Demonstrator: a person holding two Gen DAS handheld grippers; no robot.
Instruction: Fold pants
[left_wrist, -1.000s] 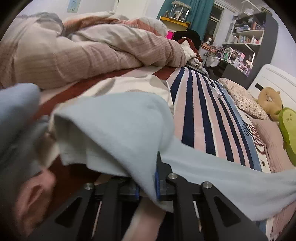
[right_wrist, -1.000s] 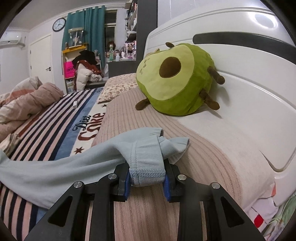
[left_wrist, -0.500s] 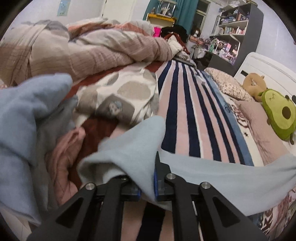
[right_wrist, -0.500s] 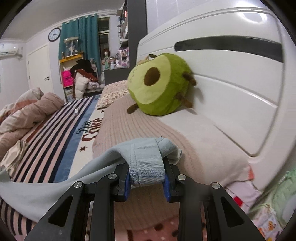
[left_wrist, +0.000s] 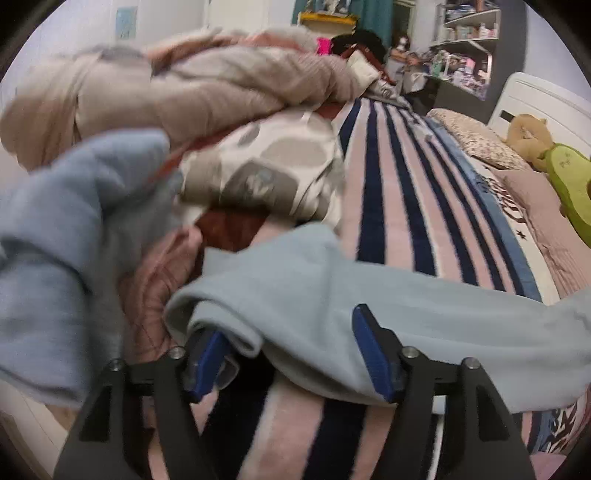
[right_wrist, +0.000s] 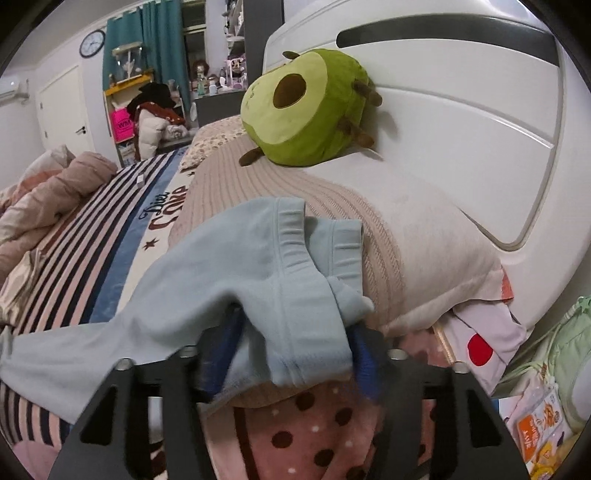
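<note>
With both our left gripper (left_wrist: 295, 354) and right gripper (right_wrist: 288, 354) opening and releasing the pants (left_wrist: 424, 325), slack cloth draped over the blue pads could snag and drag

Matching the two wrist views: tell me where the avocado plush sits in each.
Left wrist: avocado plush at the far right edge, partly cut off.
Right wrist: avocado plush upper centre, against the white headboard.
Shared landmark: the light blue pants across both foregrounds.
</note>
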